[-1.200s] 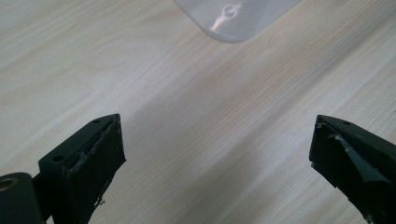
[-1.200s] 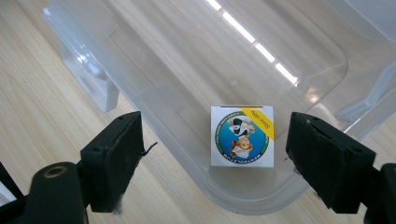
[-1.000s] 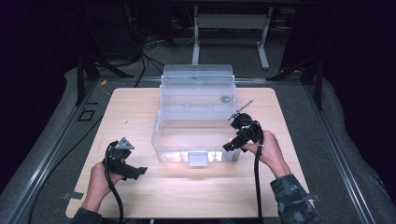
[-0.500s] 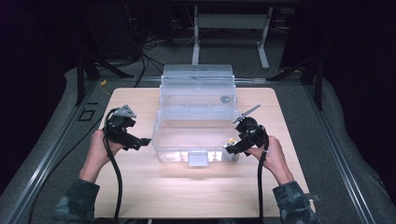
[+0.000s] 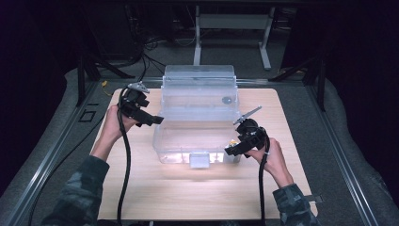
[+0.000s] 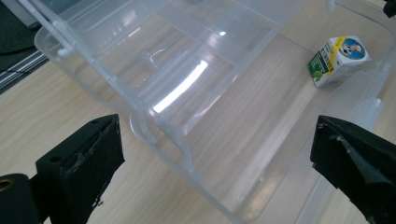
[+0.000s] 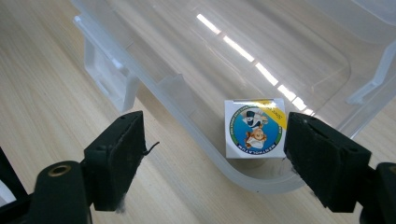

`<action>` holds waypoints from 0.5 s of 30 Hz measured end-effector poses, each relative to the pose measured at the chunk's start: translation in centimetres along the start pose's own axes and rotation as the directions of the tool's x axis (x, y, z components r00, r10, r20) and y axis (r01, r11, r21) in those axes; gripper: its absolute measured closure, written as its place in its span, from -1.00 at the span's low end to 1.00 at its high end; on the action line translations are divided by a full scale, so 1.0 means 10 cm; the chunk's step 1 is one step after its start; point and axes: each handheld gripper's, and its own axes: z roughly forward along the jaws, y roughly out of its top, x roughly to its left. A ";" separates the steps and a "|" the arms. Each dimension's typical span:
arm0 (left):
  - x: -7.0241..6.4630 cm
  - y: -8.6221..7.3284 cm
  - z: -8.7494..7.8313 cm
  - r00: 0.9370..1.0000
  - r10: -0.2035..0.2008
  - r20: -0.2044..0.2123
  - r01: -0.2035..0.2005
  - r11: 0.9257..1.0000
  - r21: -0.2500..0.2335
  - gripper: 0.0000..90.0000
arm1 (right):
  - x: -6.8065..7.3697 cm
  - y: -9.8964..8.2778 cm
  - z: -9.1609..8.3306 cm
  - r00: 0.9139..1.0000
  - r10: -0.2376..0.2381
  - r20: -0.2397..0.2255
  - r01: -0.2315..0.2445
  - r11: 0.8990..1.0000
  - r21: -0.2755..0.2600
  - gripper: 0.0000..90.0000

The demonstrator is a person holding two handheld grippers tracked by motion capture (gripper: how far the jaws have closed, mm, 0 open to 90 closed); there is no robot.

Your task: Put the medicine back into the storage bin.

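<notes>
Left forearm in a camouflage sleeve, reaching up from the bottom edge over the left side of the wooden tabletop, wrist bent inward. Left hand wrapped round the left claw, held just beside the upper left corner of the clear plastic storage box, black jaws pointing right toward the box wall. Cable trailing down from that claw along the forearm to the bottom edge. Left claw spread wide, nothing between the jaws; in the left gripper view, the box rim and its see-through floor spanning the gap, with the wood grain showing through.

Box standing in the middle of the tabletop, lid swung open and upright at the far side, latch tab at the near wall.

Small carton with a round cartoon label on top and a green side, lying inside the box at its near right corner, touching or almost touching the wall there; seen in the left gripper view at the far corner.

Right claw close against the near right corner of the box, jaws aimed left and down, spread wide and holding nothing; in the right gripper view, carton and rounded box corner lying between the jaws, nearer the right one. Right hand gripping from behind, forearm slanting in from the lower right.
</notes>
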 end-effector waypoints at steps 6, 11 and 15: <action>0.04 0.27 0.21 0.999 0.045 0.009 -0.045 0.998 0.032 -0.96 | 0.02 0.01 0.01 1.000 -0.007 0.000 0.007 1.000 -0.003 -0.53; 0.07 0.37 0.32 0.998 0.057 0.018 -0.057 0.998 0.031 -0.96 | 0.04 0.02 0.02 1.000 -0.013 0.011 0.013 1.000 0.000 -0.52; 0.12 0.47 0.37 0.998 0.051 0.047 -0.052 0.999 0.014 -0.96 | 0.05 0.03 0.05 1.000 -0.018 0.002 0.018 1.000 0.002 -0.51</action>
